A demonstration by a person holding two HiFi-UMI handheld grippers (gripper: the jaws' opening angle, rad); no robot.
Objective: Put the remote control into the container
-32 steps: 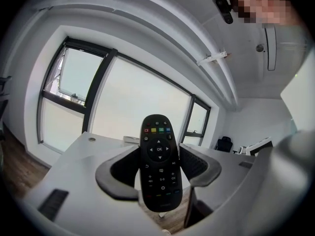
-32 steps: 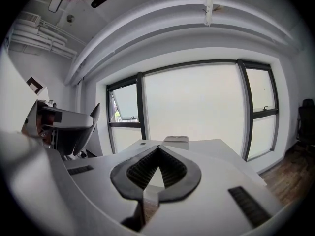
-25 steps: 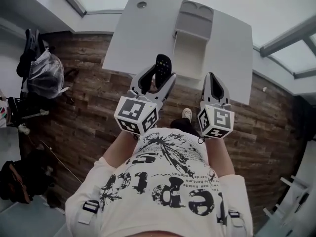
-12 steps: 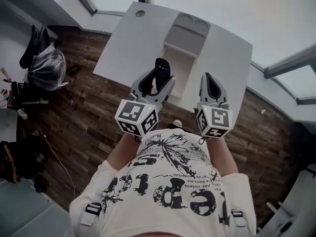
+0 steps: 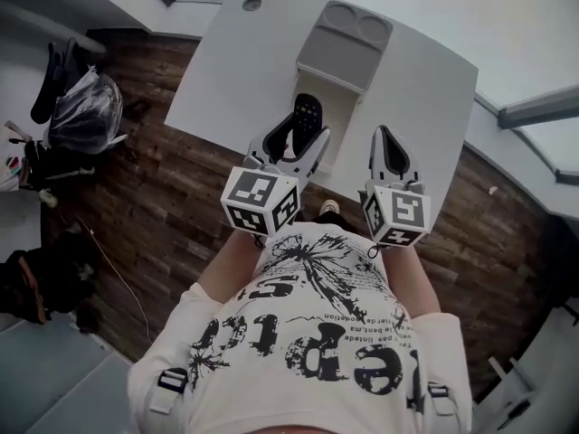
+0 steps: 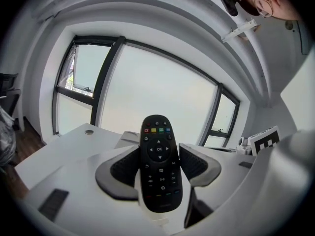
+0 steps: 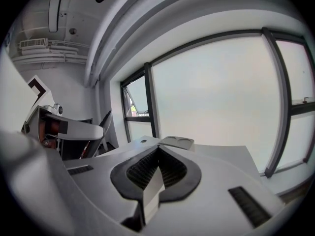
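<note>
A black remote control (image 5: 307,113) (image 6: 160,161) stands upright between the jaws of my left gripper (image 5: 294,140) (image 6: 159,165), whose pads press on both its sides. In the head view it hangs over the near end of the long grey container (image 5: 346,51), which lies on the white table (image 5: 235,70). The left gripper view shows a bit of the container (image 6: 127,137) behind the remote. My right gripper (image 5: 387,149) (image 7: 157,150) hovers beside it to the right, jaws shut with nothing between them, and the container (image 7: 176,141) lies ahead of it.
The table has a round cable hole (image 5: 251,4) at its far left corner. A chair with a bag (image 5: 81,111) stands on the wooden floor (image 5: 172,206) to the left. Large windows (image 7: 216,92) lie beyond the table.
Both grippers have moved forward over the table. The remote, earlier short of the container, now hangs over its near end. The left gripper's hold is unchanged.
</note>
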